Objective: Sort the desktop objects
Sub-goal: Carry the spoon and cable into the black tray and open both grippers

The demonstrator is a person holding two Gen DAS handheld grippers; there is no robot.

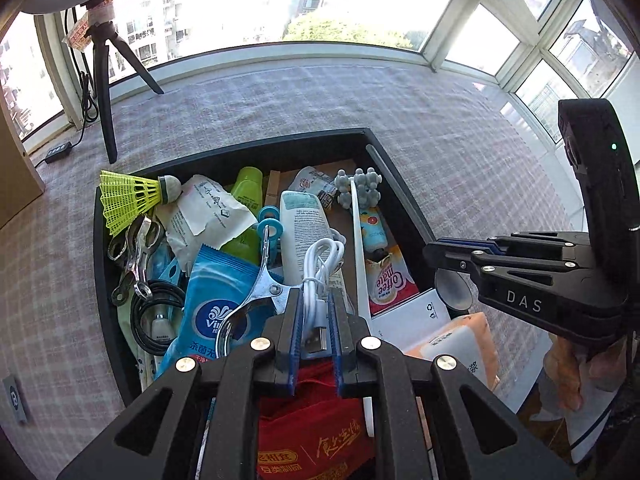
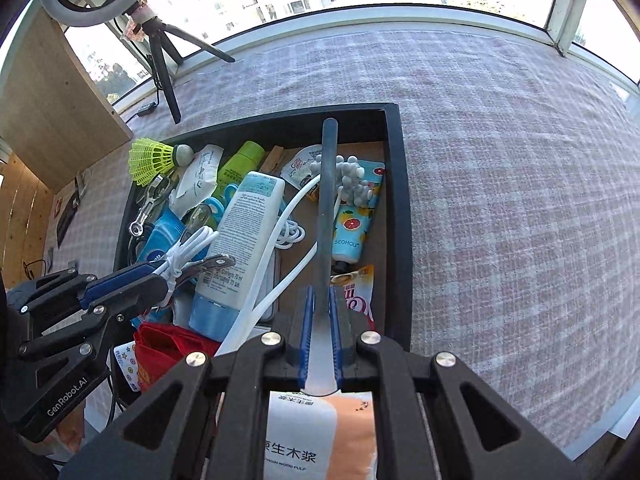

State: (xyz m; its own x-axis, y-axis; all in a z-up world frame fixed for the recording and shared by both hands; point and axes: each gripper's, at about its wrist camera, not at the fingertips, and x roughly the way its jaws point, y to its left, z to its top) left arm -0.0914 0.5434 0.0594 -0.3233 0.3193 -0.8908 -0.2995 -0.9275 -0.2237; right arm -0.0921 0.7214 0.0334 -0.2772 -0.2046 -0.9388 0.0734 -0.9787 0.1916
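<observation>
My left gripper [image 1: 314, 322] hangs over the near end of the black rectangular storage box [image 2: 394, 184], its blue pads parted around the coiled white USB cable [image 1: 320, 276]; I cannot tell whether they touch it. My right gripper [image 2: 322, 320] is clenched on a long grey-and-white stick [image 2: 326, 208] that reaches toward the box's far wall. A yellow plastic shuttlecock [image 1: 128, 198] perches on the far left corner. A white lotion tube [image 2: 240, 240] lies mid-box, and an orange tissue pack [image 2: 320, 428] sits nearest me.
</observation>
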